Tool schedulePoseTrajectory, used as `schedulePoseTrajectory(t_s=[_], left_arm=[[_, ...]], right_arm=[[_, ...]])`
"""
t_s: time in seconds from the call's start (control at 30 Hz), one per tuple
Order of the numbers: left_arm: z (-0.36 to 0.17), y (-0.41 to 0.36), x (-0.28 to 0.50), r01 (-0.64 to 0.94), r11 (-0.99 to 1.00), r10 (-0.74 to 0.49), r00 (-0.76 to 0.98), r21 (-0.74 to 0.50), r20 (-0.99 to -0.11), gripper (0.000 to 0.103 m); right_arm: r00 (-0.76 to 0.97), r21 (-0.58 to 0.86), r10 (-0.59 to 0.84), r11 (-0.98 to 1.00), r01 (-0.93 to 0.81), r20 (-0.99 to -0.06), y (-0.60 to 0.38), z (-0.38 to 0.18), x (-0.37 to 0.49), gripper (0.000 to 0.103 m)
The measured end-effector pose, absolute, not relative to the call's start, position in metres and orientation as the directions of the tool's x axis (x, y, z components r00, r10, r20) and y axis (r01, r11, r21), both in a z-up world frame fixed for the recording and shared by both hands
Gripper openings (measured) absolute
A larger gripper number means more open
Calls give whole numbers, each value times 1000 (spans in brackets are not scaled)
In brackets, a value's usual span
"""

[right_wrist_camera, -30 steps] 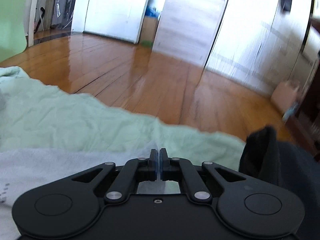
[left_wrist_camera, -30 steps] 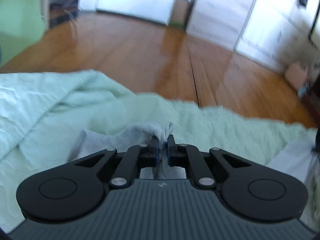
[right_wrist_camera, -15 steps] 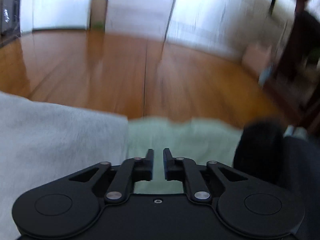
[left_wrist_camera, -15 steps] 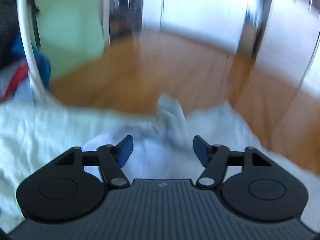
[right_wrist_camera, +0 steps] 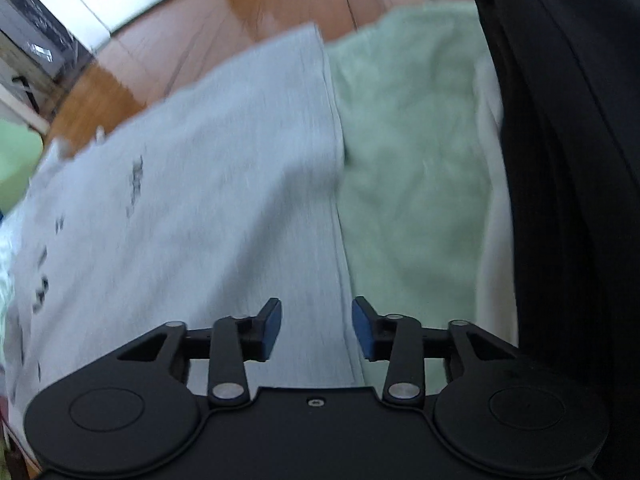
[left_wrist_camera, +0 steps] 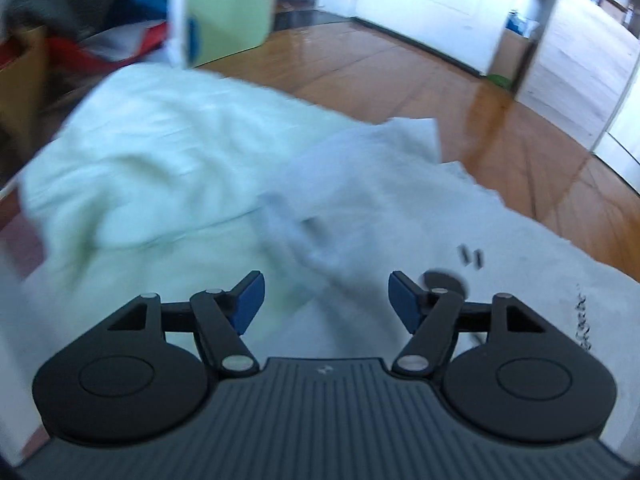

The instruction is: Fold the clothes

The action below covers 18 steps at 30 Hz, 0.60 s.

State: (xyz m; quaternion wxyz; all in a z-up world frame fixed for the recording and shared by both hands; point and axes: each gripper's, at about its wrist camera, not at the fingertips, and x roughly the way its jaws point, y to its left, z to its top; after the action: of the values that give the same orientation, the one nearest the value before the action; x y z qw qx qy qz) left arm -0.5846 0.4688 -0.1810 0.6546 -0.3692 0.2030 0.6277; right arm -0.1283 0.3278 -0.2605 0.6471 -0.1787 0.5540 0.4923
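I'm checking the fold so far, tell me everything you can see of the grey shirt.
The grey shirt is a pale heather grey knit, soft-looking, with small dark printed marks, blurred and unreadable. It lies spread on the light green sheet, with one long straight edge running away from the right gripper. In the left view a rumpled fold of it lies ahead of the left gripper, and a far corner reaches the sheet's edge. Both grippers' jaws are open and hold none of it.
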Motion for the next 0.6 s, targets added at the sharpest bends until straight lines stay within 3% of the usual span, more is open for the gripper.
schedulePoseTrajectory(t_s=[0.13,0.37,0.6], left_arm=[[-187,437,-610,-969,-100,649,109,-226,-753,69],[-198,380,-655,-961,-168,605,75,-219,-793,69],[-209,375,-661,-944,-191,618,95,-267,-780,69]], right_arm=[[-95,263,353,464,-846,-931,312,-270,-132,51],[-149,296,336,446,-845,-930,297,-263,-137,57],[-147,235,237,402,-885,-960,287,-270,-166,61]])
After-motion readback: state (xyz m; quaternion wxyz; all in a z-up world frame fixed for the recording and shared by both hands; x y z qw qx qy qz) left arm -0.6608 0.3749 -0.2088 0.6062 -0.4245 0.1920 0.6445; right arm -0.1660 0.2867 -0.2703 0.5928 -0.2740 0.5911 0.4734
